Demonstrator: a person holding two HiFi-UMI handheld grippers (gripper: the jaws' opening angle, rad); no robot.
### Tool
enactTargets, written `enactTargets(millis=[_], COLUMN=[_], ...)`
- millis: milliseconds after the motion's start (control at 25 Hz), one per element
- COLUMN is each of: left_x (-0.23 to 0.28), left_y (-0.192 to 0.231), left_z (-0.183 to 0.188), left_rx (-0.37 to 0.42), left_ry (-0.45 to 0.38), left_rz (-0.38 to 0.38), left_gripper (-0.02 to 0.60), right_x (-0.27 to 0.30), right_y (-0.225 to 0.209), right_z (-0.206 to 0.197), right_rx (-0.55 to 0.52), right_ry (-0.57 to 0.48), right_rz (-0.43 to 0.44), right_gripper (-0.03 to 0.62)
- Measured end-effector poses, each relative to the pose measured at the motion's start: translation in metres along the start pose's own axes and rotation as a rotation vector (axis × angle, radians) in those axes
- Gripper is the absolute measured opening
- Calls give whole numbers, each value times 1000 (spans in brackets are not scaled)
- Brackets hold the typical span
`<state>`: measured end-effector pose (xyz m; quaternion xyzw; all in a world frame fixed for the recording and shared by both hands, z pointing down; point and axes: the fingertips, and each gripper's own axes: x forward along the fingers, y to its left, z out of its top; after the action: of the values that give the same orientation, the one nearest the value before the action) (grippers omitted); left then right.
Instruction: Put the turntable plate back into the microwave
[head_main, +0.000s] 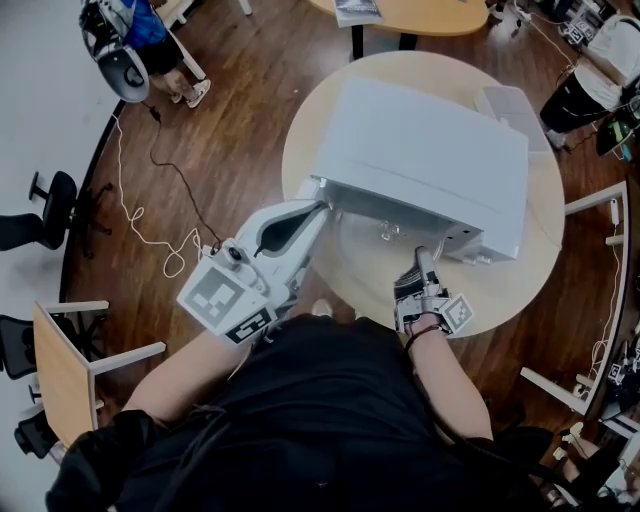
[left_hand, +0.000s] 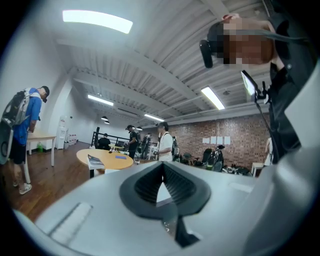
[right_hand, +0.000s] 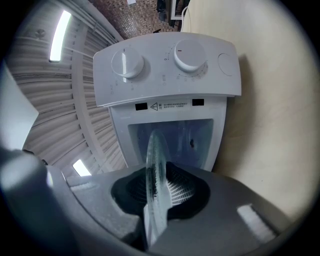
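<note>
Glass and clear, the turntable plate (right_hand: 152, 147) looks stiff, slick and breakable, and is best taken at its rim. The right gripper (right_hand: 159, 176) has its fingers (right_hand: 176, 191) clamped on that rim, holding the plate just before the open microwave (right_hand: 170, 75) on the desk (right_hand: 272, 125). The left gripper (left_hand: 162, 169) has its fingers seemingly pressed together and empty.
</note>
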<state>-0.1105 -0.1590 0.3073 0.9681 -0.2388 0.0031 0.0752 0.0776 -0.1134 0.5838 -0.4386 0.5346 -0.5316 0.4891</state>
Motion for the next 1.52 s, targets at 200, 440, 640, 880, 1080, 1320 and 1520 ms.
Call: enactTargets(millis=[200, 440, 640, 880, 1080, 1320, 1520], left_x=[1, -4, -5, -5, -3, -2, -8], left_y=[4, 14, 19, 21, 22, 21, 23], left_z=[-6, -12, -12, -13, -15, -17, -15], left_rx=[-5, -2, -11, -14, -17, -14, -10], left_ry=[11, 18, 26, 40, 54, 51, 47], left_rz=[6, 28, 31, 19, 17, 22, 47], left_gripper=[5, 5, 5, 5, 5, 5, 5], right_x=[6, 15, 23, 34, 40, 48, 55], right_y=[-10, -15, -15, -20, -19, -22, -24], right_z=[6, 8, 7, 8, 13, 21, 21], right_rx=[-2, 3, 3, 8, 17, 35, 24], right_ry=[-17, -36, -40, -62, -90, -120, -113], right_rz=[-13, -16, -8, -7, 0, 5, 1], right_gripper=[48, 49, 49, 49, 49, 49, 49])
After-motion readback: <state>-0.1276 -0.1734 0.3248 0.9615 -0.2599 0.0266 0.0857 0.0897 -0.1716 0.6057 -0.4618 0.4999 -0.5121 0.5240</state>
